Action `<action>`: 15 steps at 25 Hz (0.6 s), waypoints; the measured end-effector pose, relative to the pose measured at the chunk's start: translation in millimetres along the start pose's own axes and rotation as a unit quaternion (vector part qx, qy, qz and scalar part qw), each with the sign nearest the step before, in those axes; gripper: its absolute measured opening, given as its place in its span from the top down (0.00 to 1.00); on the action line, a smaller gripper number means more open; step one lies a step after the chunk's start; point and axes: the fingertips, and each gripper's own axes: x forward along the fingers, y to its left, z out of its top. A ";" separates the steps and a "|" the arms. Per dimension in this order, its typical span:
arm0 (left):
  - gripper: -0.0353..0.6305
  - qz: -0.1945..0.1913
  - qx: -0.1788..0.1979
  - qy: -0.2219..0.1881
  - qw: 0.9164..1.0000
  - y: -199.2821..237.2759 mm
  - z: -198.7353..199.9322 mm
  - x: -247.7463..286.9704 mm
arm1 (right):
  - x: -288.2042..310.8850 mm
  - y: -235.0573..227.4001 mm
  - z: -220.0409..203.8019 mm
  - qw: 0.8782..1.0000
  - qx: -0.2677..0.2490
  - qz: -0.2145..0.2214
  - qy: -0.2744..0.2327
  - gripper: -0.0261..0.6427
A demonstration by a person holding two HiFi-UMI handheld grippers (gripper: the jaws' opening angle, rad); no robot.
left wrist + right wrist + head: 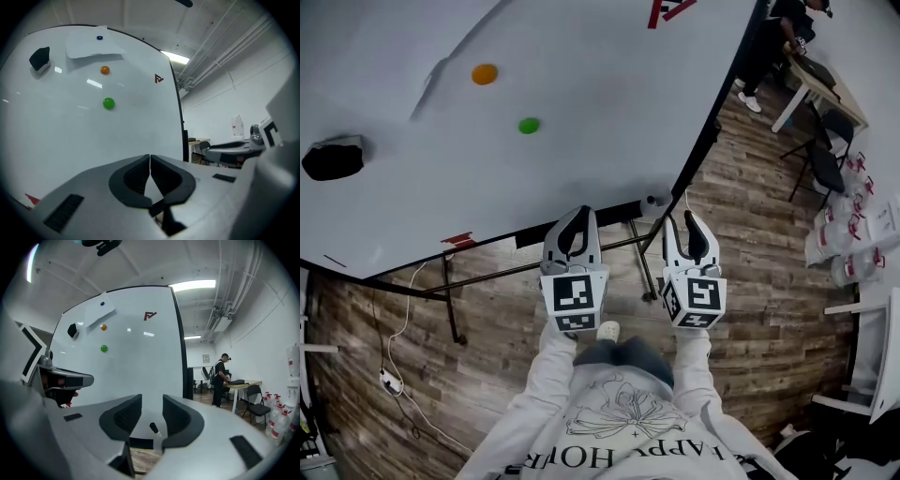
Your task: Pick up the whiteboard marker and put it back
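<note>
Grey plastic left gripper (579, 217) (150, 159), jaws pressed together at the tips, nothing between them. Right gripper (682, 225) (152, 404) just beside it, jaws spread, pads touching nothing.

Seen through the right gripper's gap, beyond the pads, is the marker (153, 427), dark-capped and tilted, against the lowest part of the whiteboard (136, 362) and just above a dark tray (140, 442). What it rests on cannot be told. Only the right gripper view shows it clearly.

Ahead of both pairs of jaws, the head view shows the whiteboard's (581, 112) bottom edge with the tray (619, 213) close to the fingertips. It alone shows the wooden floor (750, 262) below the jaws, the stand legs (450, 300) and a cable (394, 366) to the left.

Farther up the board are a green magnet (529, 125) (108, 103) (103, 348), an orange magnet (485, 73) (105, 70) and a black eraser (333, 157) (40, 58), all well left of the jaws' line.

Right of the right jaw, the board's dark side edge gives onto open floor. There the right gripper view shows a person (219, 378) at a table (243, 385) and a chair (255, 401), well apart from the grippers.
</note>
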 end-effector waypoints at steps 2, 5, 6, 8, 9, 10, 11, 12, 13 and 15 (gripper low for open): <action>0.94 0.001 -0.003 0.007 1.000 1.7 -5.4 6.6 | 8.8 0.2 -6.4 1.000 -0.001 0.005 0.009 0.77; 0.94 0.007 -0.008 0.017 1.000 4.4 -12.9 13.8 | 20.2 1.1 -17.7 1.000 -0.003 0.016 0.026 0.76; 0.94 0.010 -0.009 0.021 1.000 5.6 -15.3 16.4 | 24.2 1.8 -21.5 0.999 -0.004 0.021 0.032 0.75; 0.94 0.016 -0.015 0.029 0.999 7.3 -20.3 23.0 | 33.1 2.1 -28.7 0.999 -0.007 0.031 0.044 0.74; 0.94 0.019 -0.018 0.033 0.999 7.8 -22.7 26.4 | 37.8 2.0 -32.2 0.998 -0.011 0.036 0.050 0.74; 0.94 0.021 -0.020 0.037 0.999 8.3 -25.2 29.5 | 42.2 1.9 -35.6 0.998 -0.015 0.041 0.055 0.74; 0.94 0.024 -0.022 0.041 0.999 8.7 -27.9 32.0 | 46.4 2.0 -39.4 0.997 -0.020 0.046 0.060 0.73; 0.94 0.027 -0.024 0.044 0.998 9.0 -30.6 34.2 | 50.2 2.1 -43.3 0.996 -0.023 0.050 0.065 0.73; 0.94 0.029 -0.024 0.047 0.998 9.1 -33.2 36.4 | 53.8 2.2 -47.3 0.996 -0.025 0.055 0.070 0.73; 0.94 0.034 -0.026 0.053 0.998 8.1 -38.3 42.1 | 61.5 0.7 -55.2 0.995 -0.031 0.061 0.078 0.73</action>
